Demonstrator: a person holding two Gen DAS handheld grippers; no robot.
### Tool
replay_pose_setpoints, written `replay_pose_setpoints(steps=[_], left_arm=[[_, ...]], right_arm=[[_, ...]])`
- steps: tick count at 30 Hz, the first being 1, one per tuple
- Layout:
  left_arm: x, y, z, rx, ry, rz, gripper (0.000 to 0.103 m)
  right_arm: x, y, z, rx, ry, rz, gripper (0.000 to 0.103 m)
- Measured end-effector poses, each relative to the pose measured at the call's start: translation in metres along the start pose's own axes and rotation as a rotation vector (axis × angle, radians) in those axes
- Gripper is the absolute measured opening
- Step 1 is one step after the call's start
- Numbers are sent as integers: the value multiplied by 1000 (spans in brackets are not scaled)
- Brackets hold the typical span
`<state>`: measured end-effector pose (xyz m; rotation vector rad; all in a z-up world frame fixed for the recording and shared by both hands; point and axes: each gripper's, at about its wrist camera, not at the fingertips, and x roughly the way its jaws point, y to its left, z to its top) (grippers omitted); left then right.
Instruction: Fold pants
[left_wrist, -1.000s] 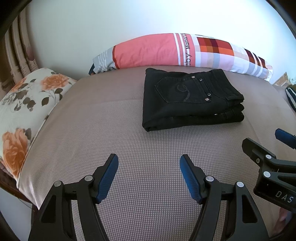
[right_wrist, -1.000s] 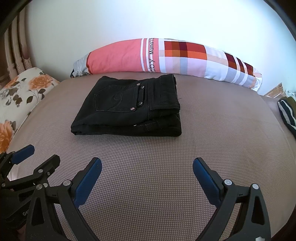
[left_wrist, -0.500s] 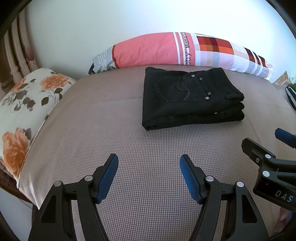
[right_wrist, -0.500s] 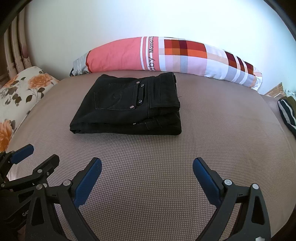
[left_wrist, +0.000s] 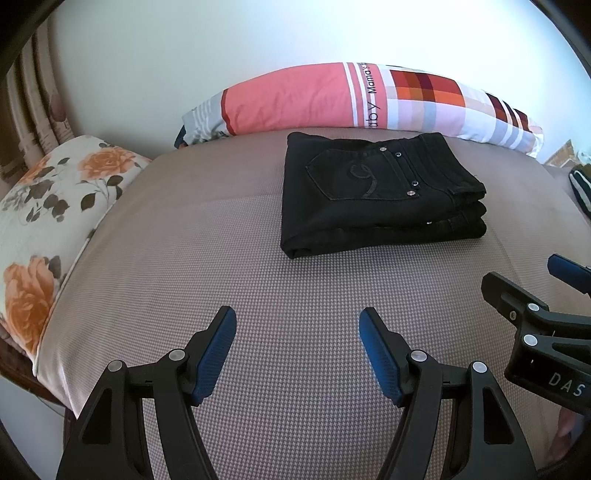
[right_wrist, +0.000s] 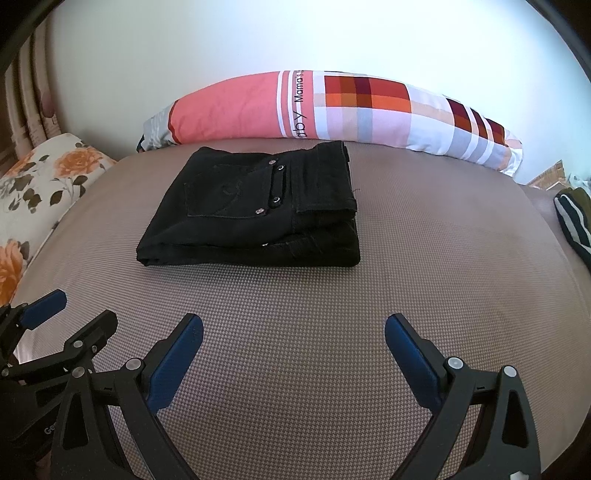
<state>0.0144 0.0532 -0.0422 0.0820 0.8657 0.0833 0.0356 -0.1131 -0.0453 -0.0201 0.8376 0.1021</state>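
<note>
Two blue ribbed pads tip the left gripper (left_wrist: 297, 332) at the bottom of the left wrist view, spread apart over the finely woven brown bed cover (left_wrist: 184, 258) with nothing between them. The black denim pants (left_wrist: 376, 192), folded into a thick rectangular stack with metal rivets, lie upper centre, before a long pink-and-plaid bolster (left_wrist: 332, 99). A floral pillow (left_wrist: 48, 206) fills the left edge.

In the right wrist view, the right gripper (right_wrist: 294, 334) angles downward at bottom centre, jaws wide and empty. The pants (right_wrist: 258, 210) sit upper left of centre, well apart from it.
</note>
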Motion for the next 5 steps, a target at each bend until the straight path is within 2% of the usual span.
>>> replay_pose_setpoints(steps=[5], left_arm=[[2,-2,0,7,5,-5,70]], right_arm=[[1,-2,-1,3,0,0,98]])
